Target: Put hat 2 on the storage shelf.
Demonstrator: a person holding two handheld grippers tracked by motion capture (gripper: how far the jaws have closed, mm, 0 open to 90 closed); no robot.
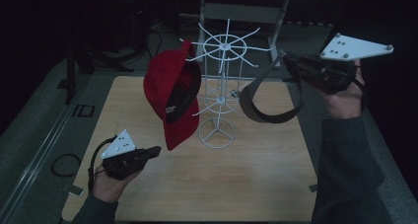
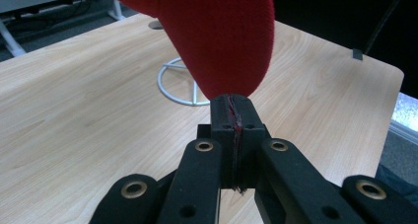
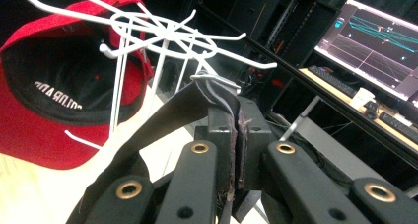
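Black jaws of the right gripper (image 3: 235, 135) are rising from the bottom of the right gripper view, and they are pressing together on a dark strap of the black visor (image 1: 268, 103). In the high view this visor is hanging as an open loop in the middle right of the frame, in the air, just beside the white wire rack (image 1: 219, 93). Its strap end is lying close to one white hook (image 3: 212, 78) in the centre of the right gripper view; I cannot tell if it is touching the hook or only near it.

At the lower left of the high view, the left gripper (image 1: 150, 152) is resting low over the wooden table (image 1: 246, 184). Its jaws are standing together, and in the left gripper view their tips are sitting right under the brim of the red cap (image 2: 217, 31), with no cloth between them as far as I can see.

The red cap is hanging on the left side of the rack, in the upper middle of the high view, so I judge this part as done. The visor is not yet hanging by itself: the person is carrying it to a free hook, and what is remaining is to slip the strap over the hook and let go.
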